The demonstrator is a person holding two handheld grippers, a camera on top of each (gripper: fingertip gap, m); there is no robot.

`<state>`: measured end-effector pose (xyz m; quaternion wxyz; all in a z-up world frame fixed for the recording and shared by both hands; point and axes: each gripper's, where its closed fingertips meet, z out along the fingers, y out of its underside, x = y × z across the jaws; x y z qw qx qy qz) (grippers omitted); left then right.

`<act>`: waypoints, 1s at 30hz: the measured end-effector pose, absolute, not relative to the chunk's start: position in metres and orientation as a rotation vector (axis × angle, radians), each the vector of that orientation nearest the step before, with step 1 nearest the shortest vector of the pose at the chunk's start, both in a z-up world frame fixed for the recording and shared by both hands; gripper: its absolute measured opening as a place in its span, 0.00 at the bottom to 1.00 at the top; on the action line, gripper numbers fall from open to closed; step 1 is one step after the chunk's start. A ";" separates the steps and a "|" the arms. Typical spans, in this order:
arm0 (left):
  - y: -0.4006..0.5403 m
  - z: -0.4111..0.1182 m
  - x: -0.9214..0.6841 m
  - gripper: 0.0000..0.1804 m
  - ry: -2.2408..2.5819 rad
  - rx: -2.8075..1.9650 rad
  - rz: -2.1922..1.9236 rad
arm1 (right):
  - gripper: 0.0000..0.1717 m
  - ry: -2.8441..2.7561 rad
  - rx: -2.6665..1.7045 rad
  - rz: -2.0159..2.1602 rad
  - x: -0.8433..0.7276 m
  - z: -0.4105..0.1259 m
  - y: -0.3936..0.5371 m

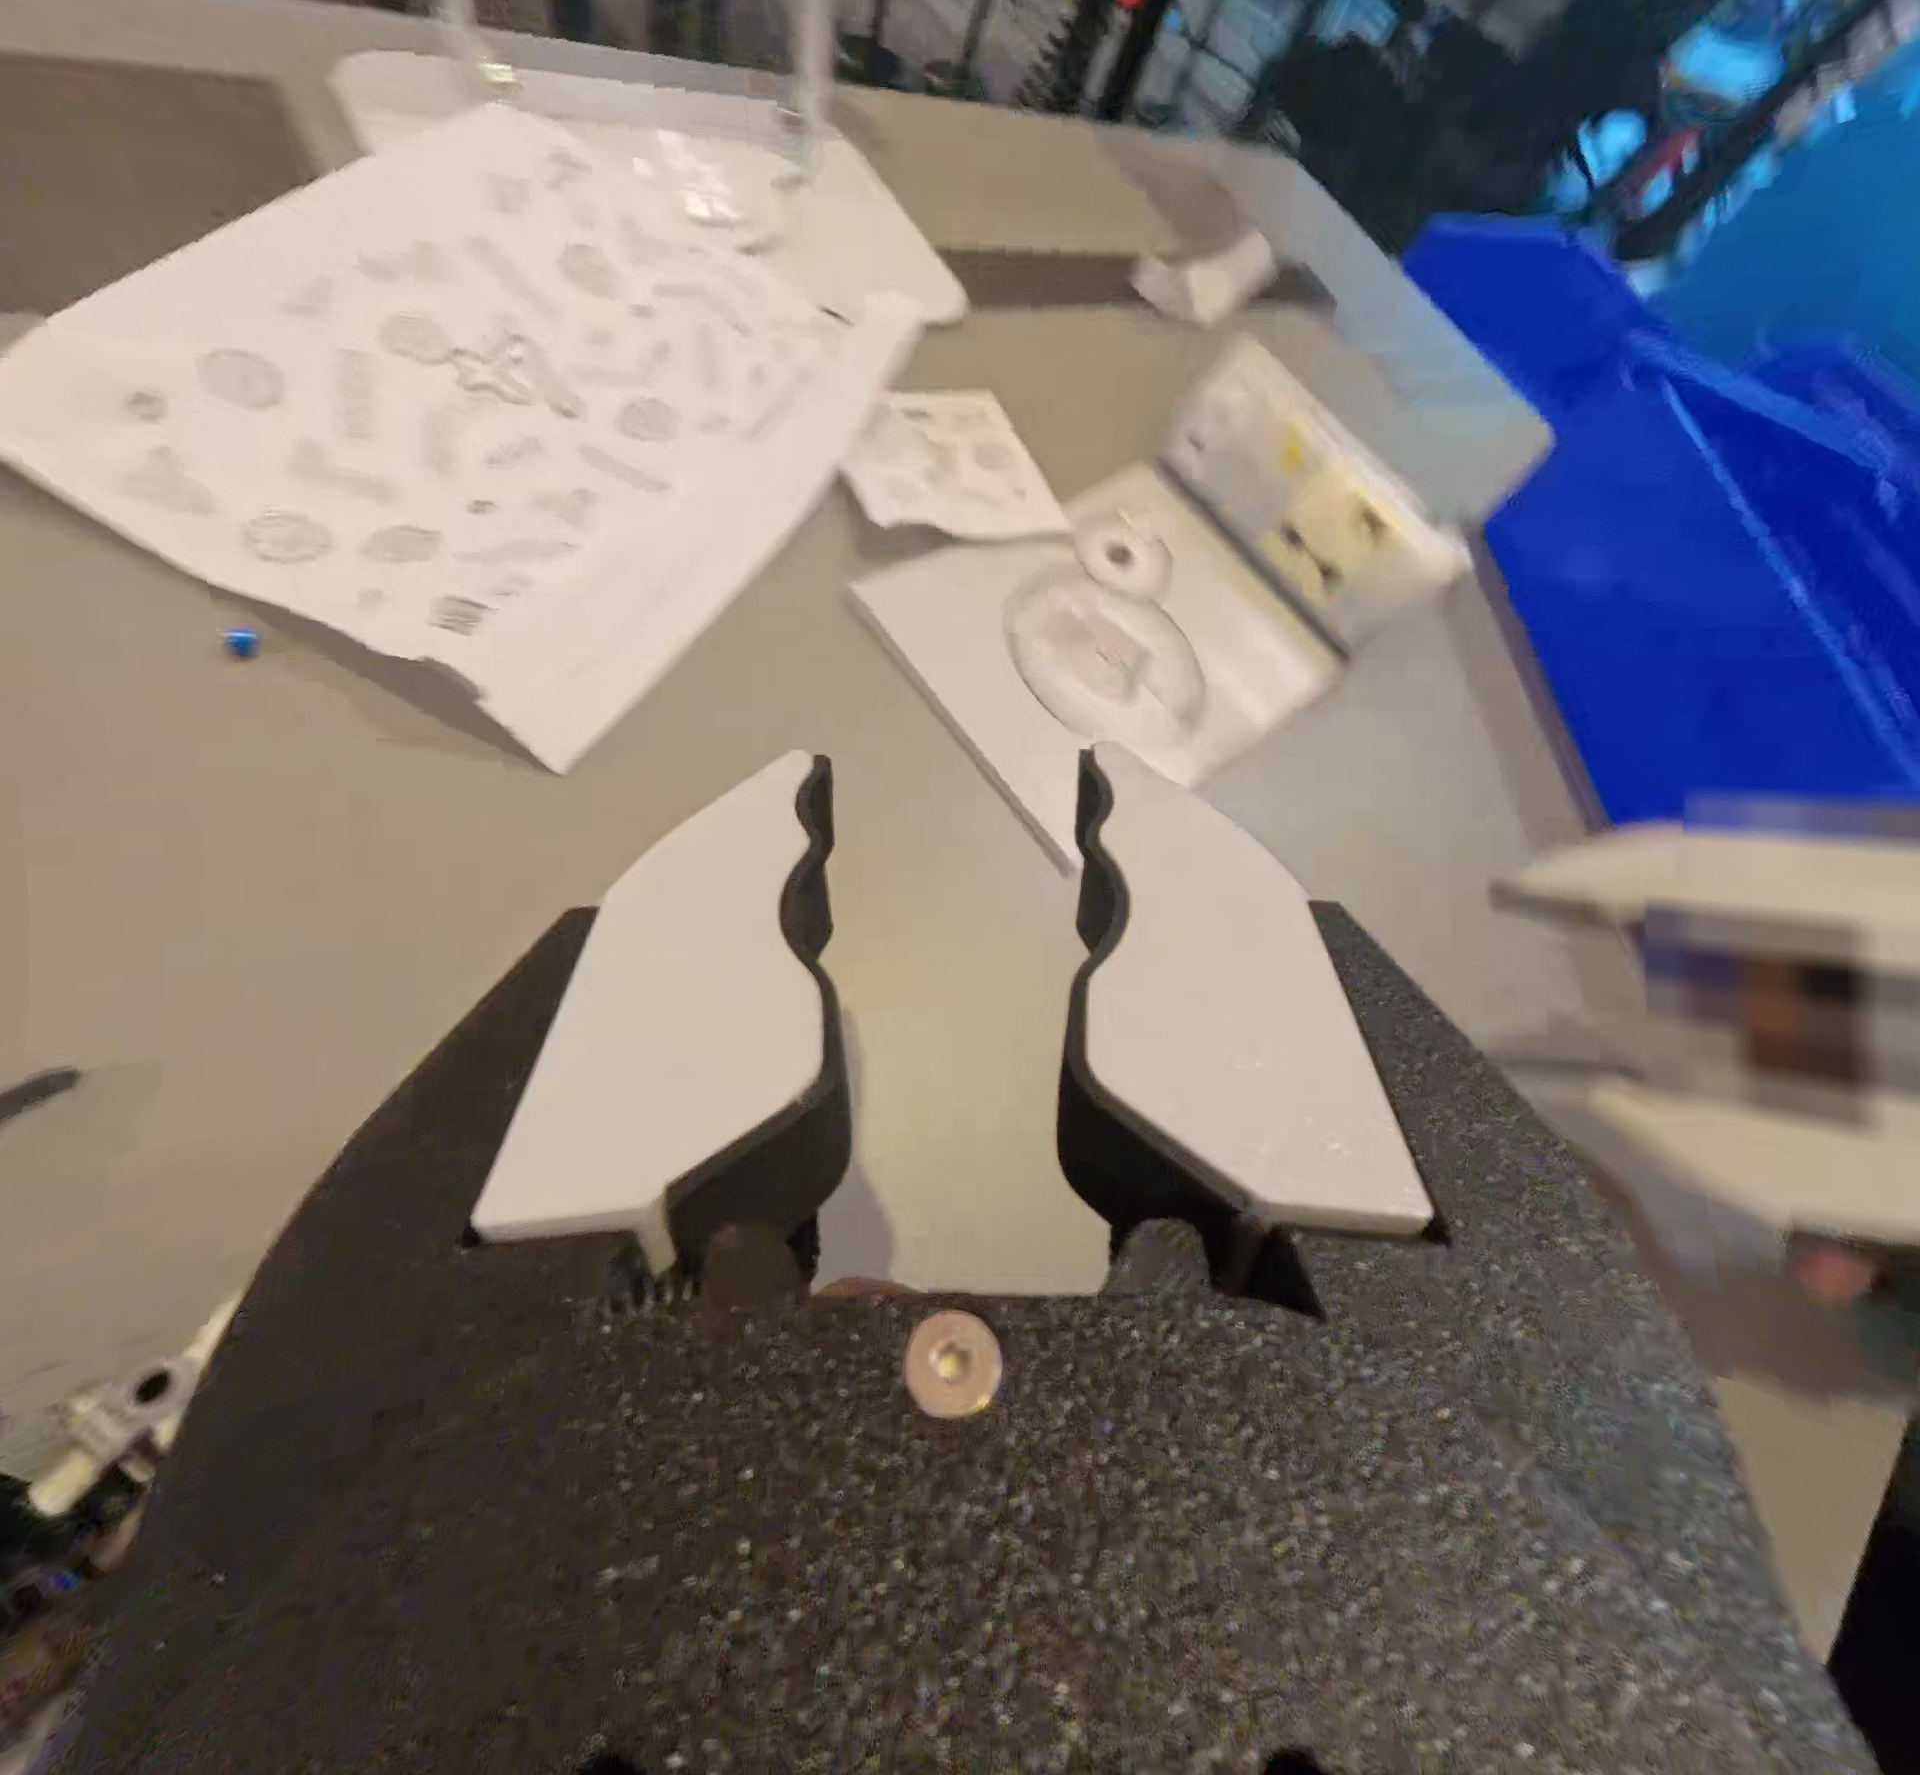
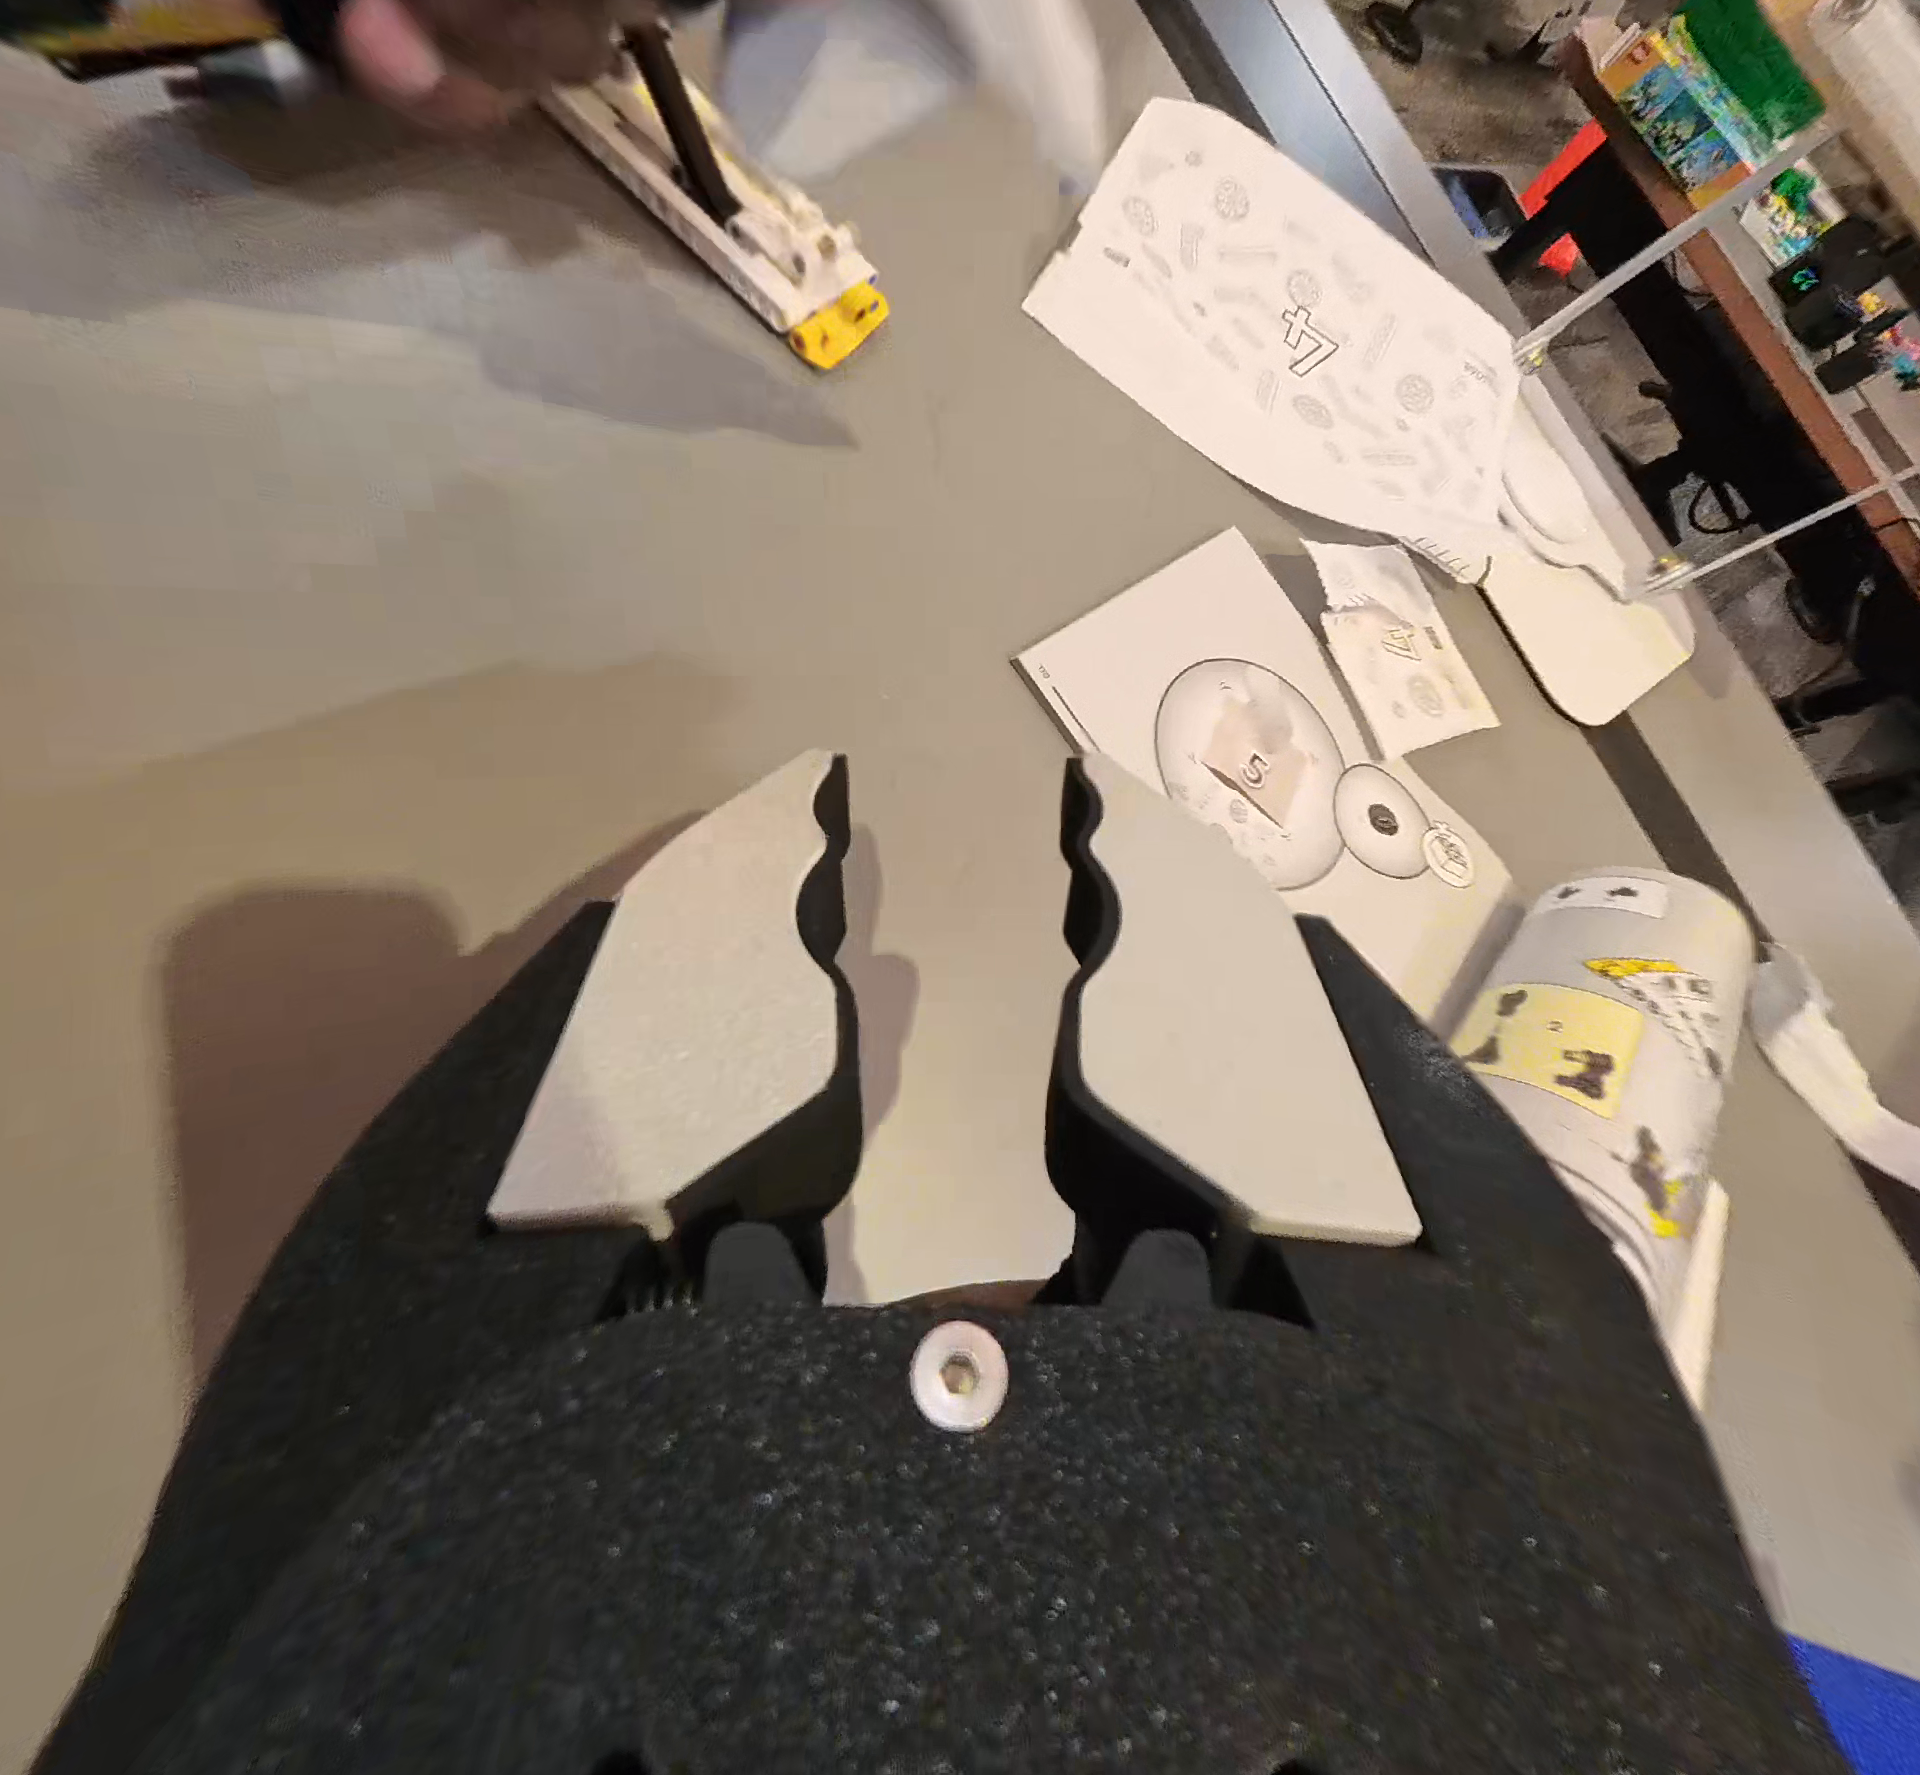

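While both the left gripper [image 1: 954,769] and right gripper [image 2: 956,775] hang spread and empty above the counter [image 2: 520,582], steadying beats rushing.

We see bare grey surface [image 2: 520,582] ahead and left; the open booklet [image 2: 1174,645], paper bag [image 2: 1299,333] and brick-built beam [image 2: 727,208] crowd the right and far side.

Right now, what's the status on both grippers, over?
Left gripper open, empty, over grey table. Right gripper open, empty. Open booklet just right of it. Nothing between either's fingers.
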<state>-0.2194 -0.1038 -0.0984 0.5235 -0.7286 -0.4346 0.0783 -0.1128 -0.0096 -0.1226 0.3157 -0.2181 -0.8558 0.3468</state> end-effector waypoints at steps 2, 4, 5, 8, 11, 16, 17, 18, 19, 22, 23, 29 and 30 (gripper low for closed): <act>-0.116 -0.096 -0.256 0.25 -1.172 -1.659 0.138 | 0.23 -2.241 -0.604 0.952 -0.118 -0.130 -0.008; -0.124 -0.101 -0.289 0.25 -1.285 -1.597 0.093 | 0.23 -2.223 -0.643 1.014 -0.120 -0.135 -0.006; -0.126 -0.108 -0.302 0.26 -1.341 -1.592 0.072 | 0.23 -2.217 -0.662 1.052 -0.119 -0.136 -0.005; -0.127 -0.133 -0.326 0.27 -1.449 -1.644 0.019 | 0.21 -2.242 -0.697 1.132 -0.110 -0.142 -0.003; -0.129 -0.151 -0.335 0.28 -1.517 -1.673 -0.019 | 0.20 -2.240 -0.675 1.156 -0.102 -0.144 0.004; -0.133 -0.162 -0.335 0.28 -1.577 -1.669 -0.043 | 0.20 -2.274 -0.707 1.166 -0.097 -0.152 0.022; -0.133 -0.164 -0.335 0.28 -1.586 -1.666 -0.058 | 0.20 -2.276 -0.711 1.176 -0.096 -0.152 0.024; -0.134 -0.166 -0.334 0.28 -1.597 -1.669 -0.064 | 0.20 -2.278 -0.712 1.182 -0.095 -0.152 0.026; -0.134 -0.168 -0.334 0.28 -1.604 -1.674 -0.067 | 0.20 -2.279 -0.709 1.182 -0.095 -0.153 0.027; -0.135 -0.173 -0.331 0.27 -1.623 -1.665 -0.092 | 0.20 -2.292 -0.703 1.176 -0.093 -0.156 0.028; -0.136 -0.175 -0.330 0.27 -1.628 -1.667 -0.098 | 0.20 -2.296 -0.700 1.174 -0.092 -0.157 0.027; -0.141 -0.168 -0.323 0.28 -1.630 -1.624 -0.128 | 0.20 -2.305 -0.672 1.163 -0.088 -0.159 0.023; -0.142 -0.166 -0.321 0.28 -1.629 -1.618 -0.123 | 0.20 -2.304 -0.671 1.161 -0.088 -0.159 0.024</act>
